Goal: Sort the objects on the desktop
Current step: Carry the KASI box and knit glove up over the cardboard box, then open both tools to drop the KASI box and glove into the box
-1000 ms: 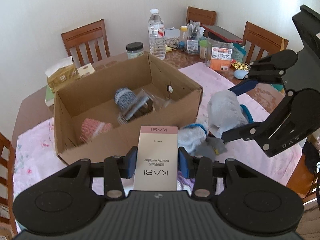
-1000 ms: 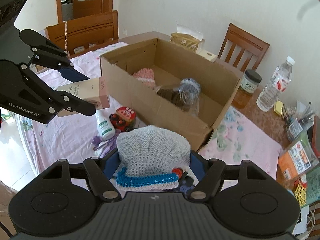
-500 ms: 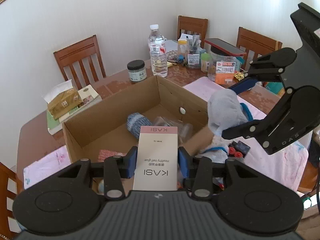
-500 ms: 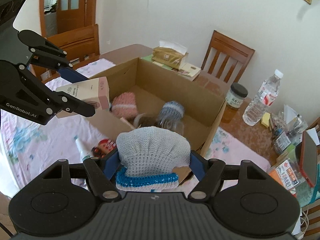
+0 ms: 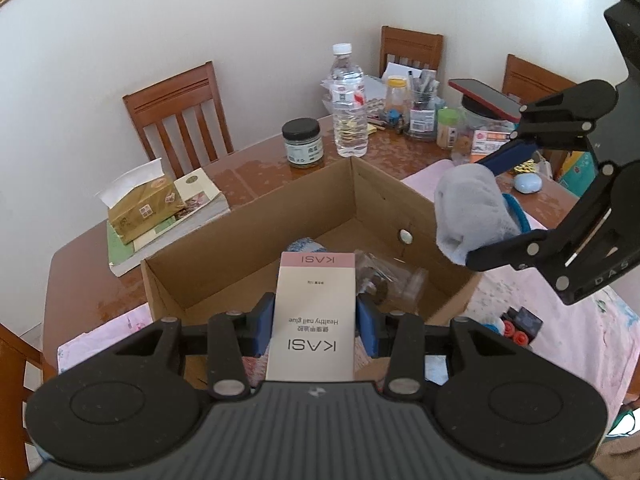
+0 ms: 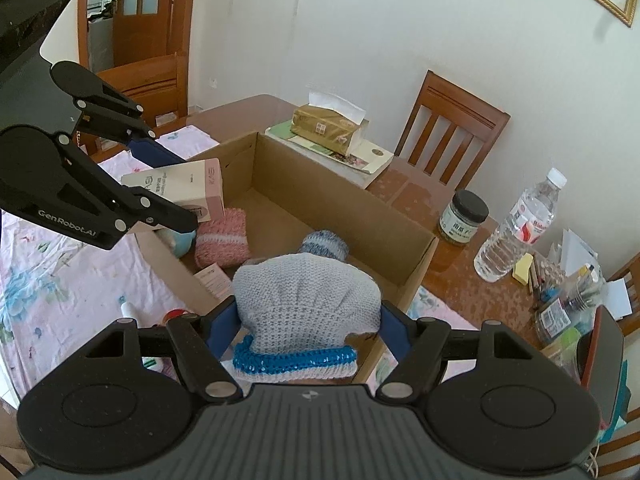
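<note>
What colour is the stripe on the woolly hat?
Bright blue, along the rim of the grey woolly hat; the right wrist view shows it best.

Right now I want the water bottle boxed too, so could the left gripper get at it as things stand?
Probably not yet: the left gripper is shut on the KASI box, and the open cardboard box stands between it and the water bottle.

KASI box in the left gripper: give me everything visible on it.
The KASI box is a slim, tall carton that looks like cardboard, cream with a pink band at its far end. It is printed "KASI" and "Healthy nail glue", reading upside down in the left wrist view; a barcode shows on a side in the right wrist view. The left gripper is shut on it, a blue pad pressing each long side. It is held clear of the table, its far end over the near wall of the open cardboard box.
</note>
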